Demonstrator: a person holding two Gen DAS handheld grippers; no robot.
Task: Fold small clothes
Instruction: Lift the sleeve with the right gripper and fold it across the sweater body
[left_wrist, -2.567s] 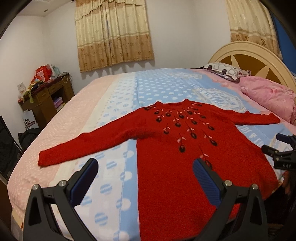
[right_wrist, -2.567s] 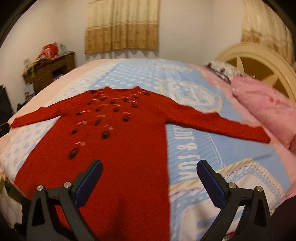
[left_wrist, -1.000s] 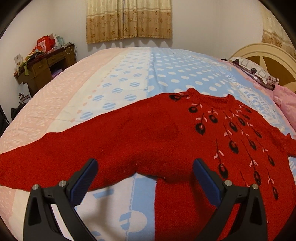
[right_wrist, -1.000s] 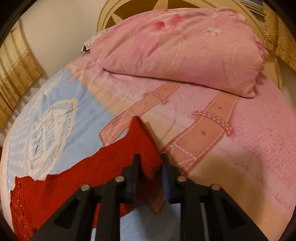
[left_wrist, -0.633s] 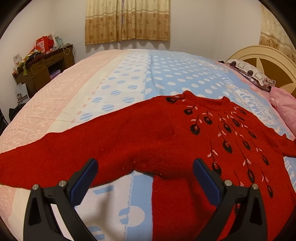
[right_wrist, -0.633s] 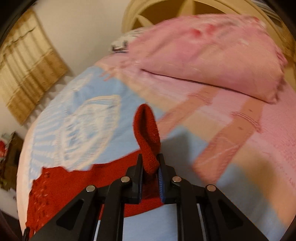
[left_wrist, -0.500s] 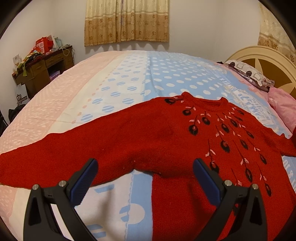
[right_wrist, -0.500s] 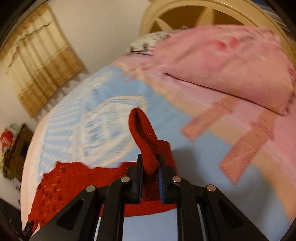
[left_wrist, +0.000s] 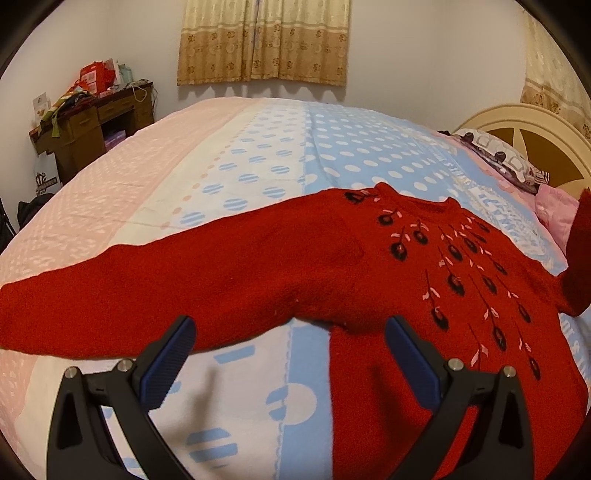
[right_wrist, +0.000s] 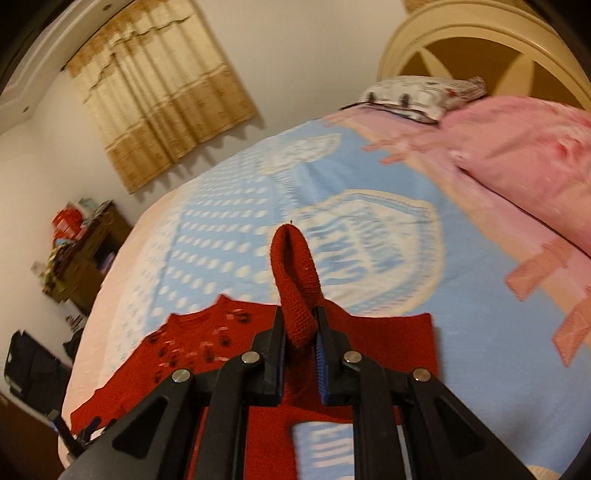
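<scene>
Sweater (left_wrist: 295, 273) lies on bed (left_wrist: 229, 155), pillows (right_wrist: 524, 155) behind

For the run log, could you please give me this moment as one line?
phase: sleeve fold | right tongs: shut on red sweater sleeve cuff, lifted off bed | left tongs: open, empty, above other sleeve

Both wrist views angle down, sharing the red sweater (left_wrist: 295, 273) and bed (right_wrist: 221, 236)

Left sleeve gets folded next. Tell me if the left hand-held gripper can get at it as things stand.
Probably yes: the left hand-held gripper is open and empty, and the left sleeve lies flat on the bed just ahead with nothing covering it.
</scene>
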